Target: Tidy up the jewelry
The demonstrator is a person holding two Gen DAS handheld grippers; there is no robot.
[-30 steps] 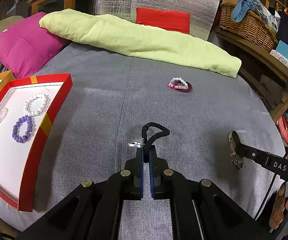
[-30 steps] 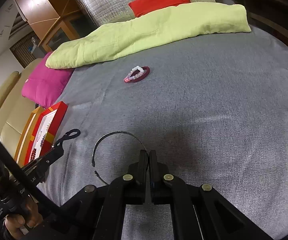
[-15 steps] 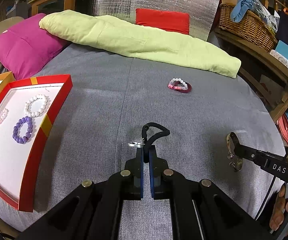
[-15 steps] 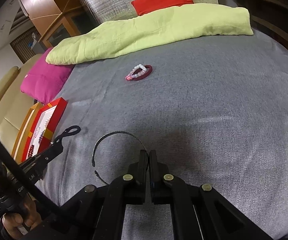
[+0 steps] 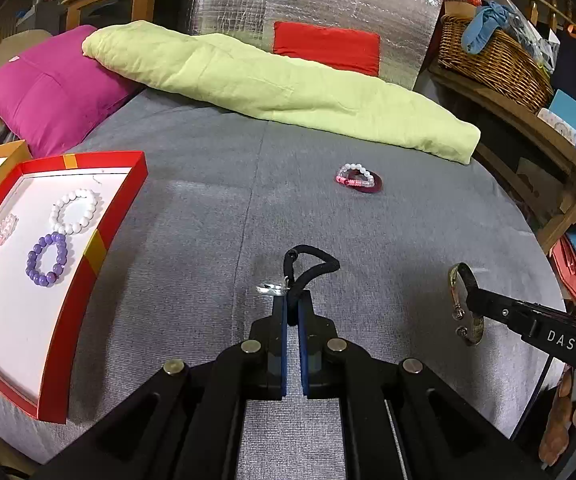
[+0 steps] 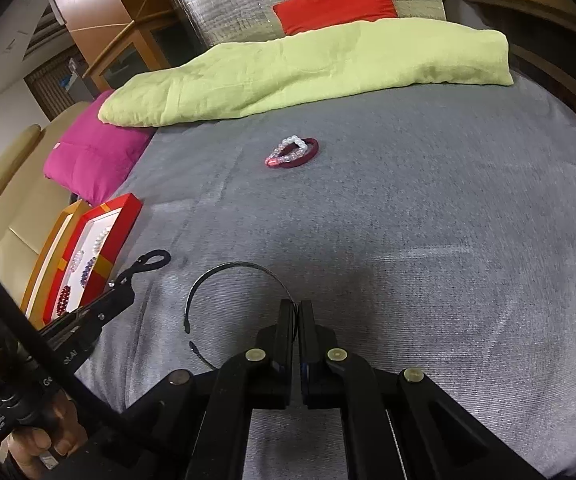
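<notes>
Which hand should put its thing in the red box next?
Probably left. The left gripper, shut on the black cord, is beside the red box; the right gripper, holding the headband, is farther away.

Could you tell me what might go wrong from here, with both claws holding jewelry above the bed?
The left claw pinches the black cord only at its tip, so it might slip out on the way to the red tray. The thin hoop sticks out sideways from the right claw and could snag the grey bedspread or twist loose.
</notes>
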